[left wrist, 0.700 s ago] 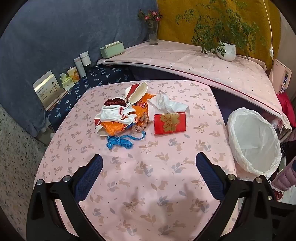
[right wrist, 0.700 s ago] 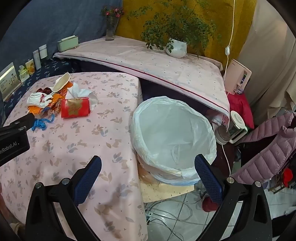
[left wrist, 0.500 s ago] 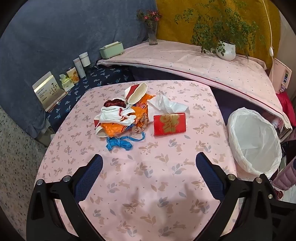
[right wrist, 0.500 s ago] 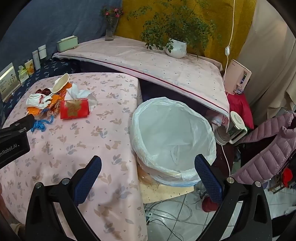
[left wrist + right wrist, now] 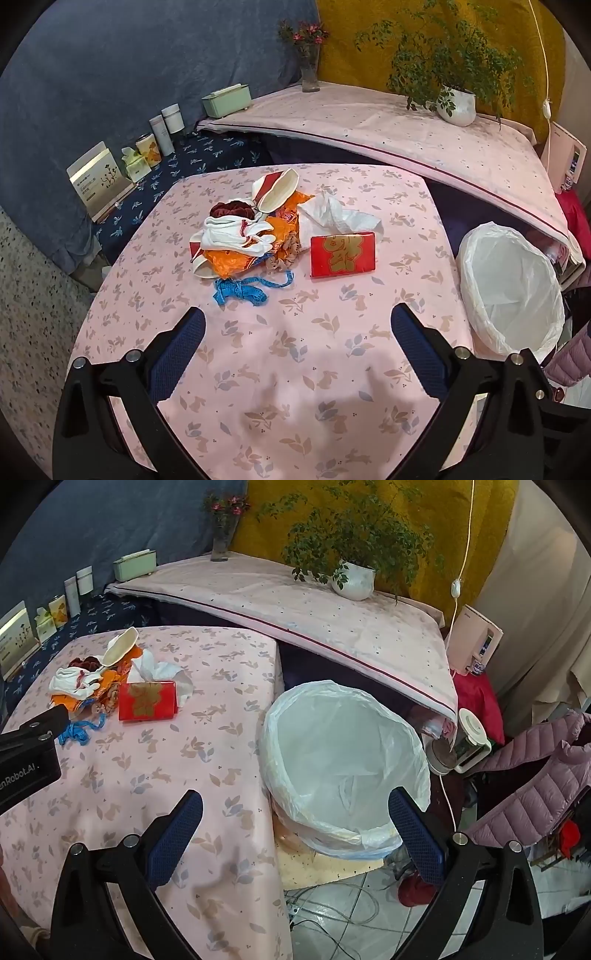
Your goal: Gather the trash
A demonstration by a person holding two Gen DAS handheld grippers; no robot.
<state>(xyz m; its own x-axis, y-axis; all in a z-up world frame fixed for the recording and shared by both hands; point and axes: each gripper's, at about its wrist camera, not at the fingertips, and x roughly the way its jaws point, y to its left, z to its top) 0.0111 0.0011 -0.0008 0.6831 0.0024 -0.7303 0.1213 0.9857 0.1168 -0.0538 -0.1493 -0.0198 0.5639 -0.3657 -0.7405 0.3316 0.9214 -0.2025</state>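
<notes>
The left tongs (image 5: 297, 325) gape empty above the desk (image 5: 258, 350), short of the red envelope (image 5: 343, 254); trash pile (image 5: 255, 232) just left of it.

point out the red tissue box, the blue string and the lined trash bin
red tissue box (image 5: 343, 254), left wrist view, middle of its gold-printed face
blue string (image 5: 236, 291), left wrist view, on the bunched knot
lined trash bin (image 5: 417, 738), right wrist view, far-right rim

Both wrist views look down, sharing the table (image 5: 295, 369) and bin (image 5: 343, 760).
</notes>
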